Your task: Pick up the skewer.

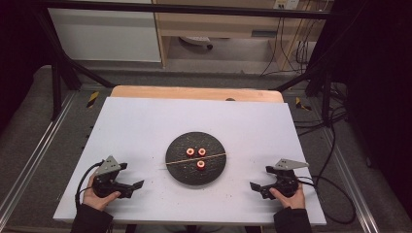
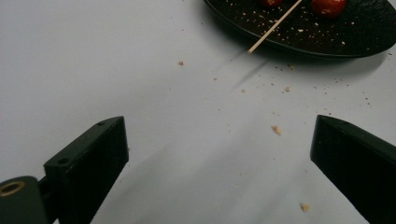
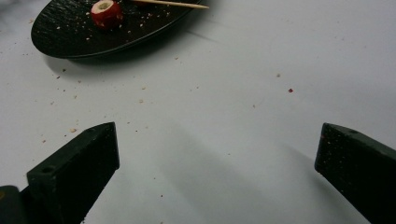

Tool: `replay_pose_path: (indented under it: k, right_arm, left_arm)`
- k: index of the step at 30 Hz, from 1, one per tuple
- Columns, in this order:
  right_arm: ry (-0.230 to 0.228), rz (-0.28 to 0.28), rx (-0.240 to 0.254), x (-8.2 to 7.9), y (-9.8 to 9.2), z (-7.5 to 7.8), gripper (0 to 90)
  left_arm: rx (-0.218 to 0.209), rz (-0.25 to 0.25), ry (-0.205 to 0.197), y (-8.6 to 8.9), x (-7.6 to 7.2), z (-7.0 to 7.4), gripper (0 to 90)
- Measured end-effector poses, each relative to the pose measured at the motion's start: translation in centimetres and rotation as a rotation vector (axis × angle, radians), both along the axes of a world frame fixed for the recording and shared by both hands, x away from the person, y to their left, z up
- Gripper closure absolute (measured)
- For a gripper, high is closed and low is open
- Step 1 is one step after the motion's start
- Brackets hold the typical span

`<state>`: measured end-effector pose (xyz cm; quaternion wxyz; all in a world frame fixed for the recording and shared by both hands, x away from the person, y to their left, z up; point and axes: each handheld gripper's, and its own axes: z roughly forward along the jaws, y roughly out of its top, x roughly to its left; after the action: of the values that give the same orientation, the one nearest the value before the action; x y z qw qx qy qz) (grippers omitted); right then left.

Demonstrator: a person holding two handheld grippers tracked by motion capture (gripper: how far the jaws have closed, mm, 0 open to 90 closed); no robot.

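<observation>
A black round plate (image 1: 174, 171) sits mid-table with three red cored fruit pieces (image 1: 200, 164) on it and a thin wooden skewer (image 1: 194, 159) across it. My left gripper (image 1: 132, 174) rests near the front left, jaws open and empty, aimed at the plate. My right gripper (image 1: 260, 177) mirrors it at the front right, open and empty. In the left gripper view, the gripper (image 2: 219, 149) faces the plate (image 2: 327, 42), the skewer tip (image 2: 273, 27) and a fruit piece (image 2: 328, 6). The right gripper (image 3: 217, 149) faces the plate (image 3: 70, 32), one fruit piece (image 3: 106, 13) and the skewer (image 3: 170, 3).
A white sheet (image 1: 145, 126) covers the table, with a strip of wooden tabletop (image 1: 194, 92) along the far edge. Small crumbs (image 2: 277, 129) lie scattered around the plate. Black frame legs and cables stand beyond the table's sides.
</observation>
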<state>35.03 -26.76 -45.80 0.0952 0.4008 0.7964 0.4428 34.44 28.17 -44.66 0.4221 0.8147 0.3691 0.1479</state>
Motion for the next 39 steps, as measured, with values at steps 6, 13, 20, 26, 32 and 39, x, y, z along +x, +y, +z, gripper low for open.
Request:
replay_pose_path:
  k: [6, 13, 20, 26, 32, 39]
  right_arm:
    - [0.000, 0.001, 0.001, 0.0, 0.0, 0.0, 0.6]
    - [-0.009, -0.002, -0.005, 0.1, -0.1, 0.0, 0.6]
    - [-0.008, -0.003, -0.010, 0.1, -0.1, 0.0, 0.6]
    - [-0.010, -0.003, -0.009, 0.1, -0.1, 0.0, 0.6]
    - [-0.001, -0.003, -0.012, 0.1, 0.0, 0.0, 0.6]
    - [-0.001, -0.003, -0.014, 0.1, 0.0, 0.0, 0.6]
  left_arm:
    - [-0.005, -0.005, 0.006, -0.4, 0.0, 0.2, 5.6]
    - [-0.002, -0.005, 0.012, -1.0, 0.0, 0.7, 11.4]
    - [0.001, 0.005, 0.013, -1.5, 0.2, 1.3, 25.2]
    - [-0.001, 0.017, 0.007, -2.1, 0.4, 2.0, 38.0]
    - [-0.004, 0.036, 0.003, -3.1, 0.9, 2.8, 52.2]
    - [-0.004, 0.036, 0.003, -5.0, 1.8, 3.9, 68.1]
